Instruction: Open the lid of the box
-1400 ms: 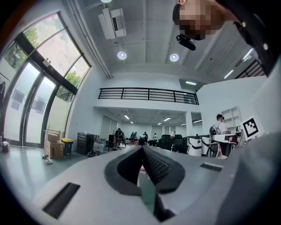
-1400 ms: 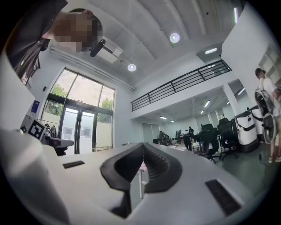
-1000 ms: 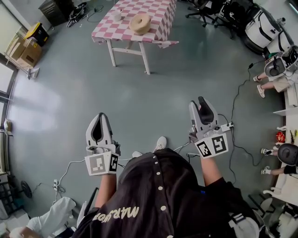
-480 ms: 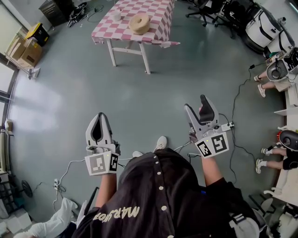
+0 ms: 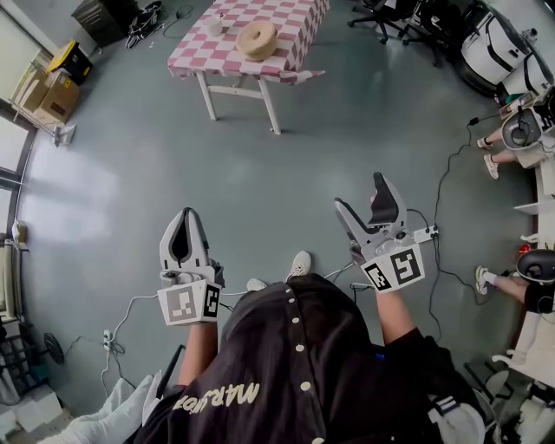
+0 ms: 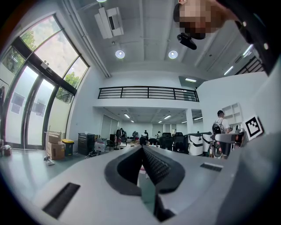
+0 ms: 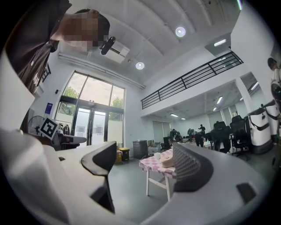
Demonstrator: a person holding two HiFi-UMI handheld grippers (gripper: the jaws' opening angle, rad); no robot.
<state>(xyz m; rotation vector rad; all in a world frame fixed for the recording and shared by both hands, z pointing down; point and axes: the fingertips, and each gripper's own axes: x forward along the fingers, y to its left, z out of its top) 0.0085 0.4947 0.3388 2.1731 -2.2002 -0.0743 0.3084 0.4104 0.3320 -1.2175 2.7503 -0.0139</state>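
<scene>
- Spanning most of the head view, the grey floor [image 5: 260, 165] lies between the person and the work. The approach is not yet made, so the task is judged to be at its very start.
- Table [image 5: 299, 35]: stands at the far top of the head view under a pink-and-white checked cloth, well apart from both grippers. The box is on its top.
- Right gripper [image 5: 358, 192]: jaws stand wide and have just been opening. Nothing is between them; its own view shows only the distant table through the gap. It is judged to be readied for a grasp.
- Left gripper [image 5: 185, 215]: jaws are drawn together to a narrow slit and hold nothing. It is held level over the floor.
- Box [image 5: 257, 39]: round, low and tan, with a darker dip at the centre of its top. It sits near the table's near edge.
  - No seam or handle can be made out at this range.
  - The lid appears to be in place, and nothing touches it.
- Cup [image 5: 214, 26]: small and white, on the cloth just beside the box.
- Outstanding: walk up to the table, steady the box, grip the lid and lift it clear. All of this is left to do.
</scene>
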